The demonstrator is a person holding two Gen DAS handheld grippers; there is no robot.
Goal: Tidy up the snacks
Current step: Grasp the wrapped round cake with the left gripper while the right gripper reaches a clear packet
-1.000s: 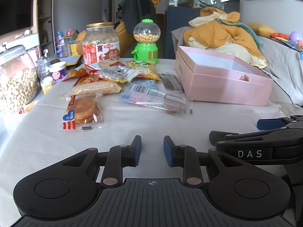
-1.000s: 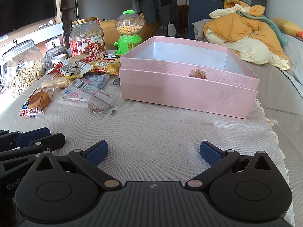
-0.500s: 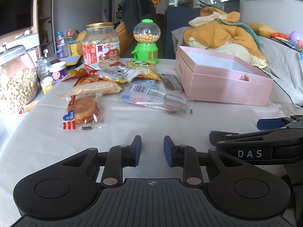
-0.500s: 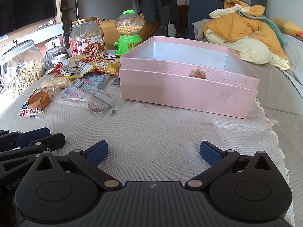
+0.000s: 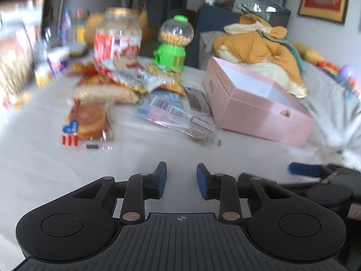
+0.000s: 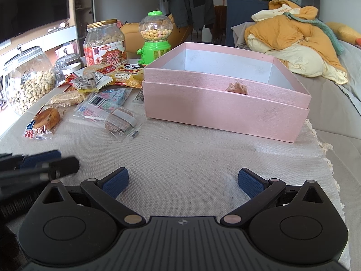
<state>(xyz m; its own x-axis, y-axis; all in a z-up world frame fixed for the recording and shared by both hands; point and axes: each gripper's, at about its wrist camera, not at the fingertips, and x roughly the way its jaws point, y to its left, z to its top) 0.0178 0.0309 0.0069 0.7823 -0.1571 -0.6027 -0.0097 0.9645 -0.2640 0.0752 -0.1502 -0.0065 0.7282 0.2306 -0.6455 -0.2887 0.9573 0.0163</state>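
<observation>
A pile of snack packets lies on the cloth-covered table: a round cake in clear wrap (image 5: 90,122) (image 6: 46,118), a clear packet of biscuits (image 5: 178,117) (image 6: 108,115), and a yellow panda packet (image 6: 127,75). An open pink box (image 5: 257,110) (image 6: 225,110) stands to their right with one small wrapped snack (image 6: 237,88) inside. My left gripper (image 5: 181,180) hovers above the cloth in front of the packets, jaws a little apart and empty. My right gripper (image 6: 182,180) is wide open and empty in front of the box.
A labelled peanut jar (image 6: 105,43), a green candy dispenser (image 6: 155,39) and a large glass jar of nuts (image 6: 27,79) stand behind and left of the packets. A heap of orange and cream bedding (image 6: 293,38) lies behind the box. The table's right edge (image 6: 325,149) is close.
My left gripper has lifted and swung, so its view is blurred and looks down on the packets from higher. Its jaws stand a little wider. The right gripper has not moved.
</observation>
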